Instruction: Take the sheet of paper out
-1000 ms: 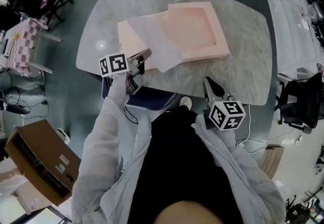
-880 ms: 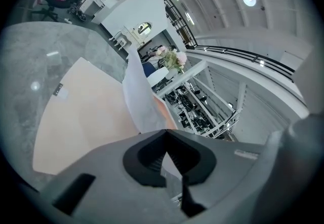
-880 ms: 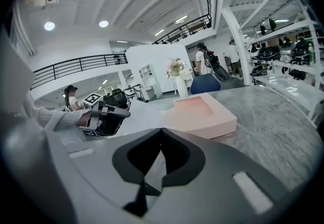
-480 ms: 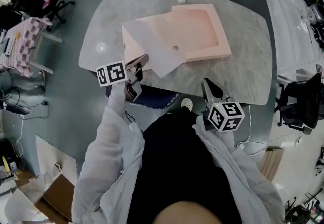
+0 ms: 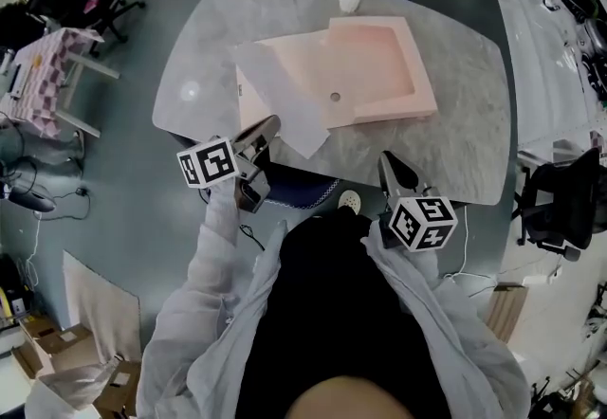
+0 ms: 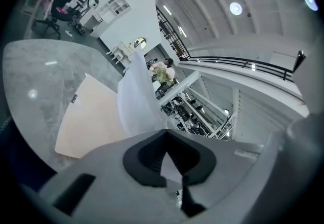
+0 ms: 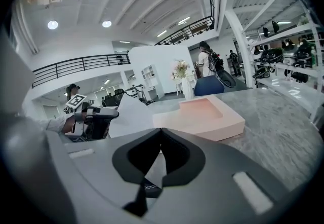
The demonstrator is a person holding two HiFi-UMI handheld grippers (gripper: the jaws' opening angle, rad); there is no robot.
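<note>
The left hand-held gripper (image 5: 264, 128) is shut tight on the near corner of the thin white sheet of paper (image 5: 285, 90). In the left gripper view the sheet (image 6: 137, 96) stands up right out of the closed jaws.

The sheet has slid down and to the left over the last second. It used to cover part of the inside of the shallow pink square box (image 5: 424, 85) in the upper middle. Now the inside is nearly bare, and a small dark round spot (image 5: 335, 97) shows that was hidden before. The paper still lies over the flat pink board (image 5: 245, 102) beside the box, and maybe over the box's left edge.

The right hand-held gripper (image 5: 387, 164) has its jaws together with nothing in them. It waits at the lower right, at the near edge of the grey marble counter (image 5: 465, 123), and has hardly moved.

I think the job is almost done. A little more pull toward the lower left should bring the paper free.
</note>
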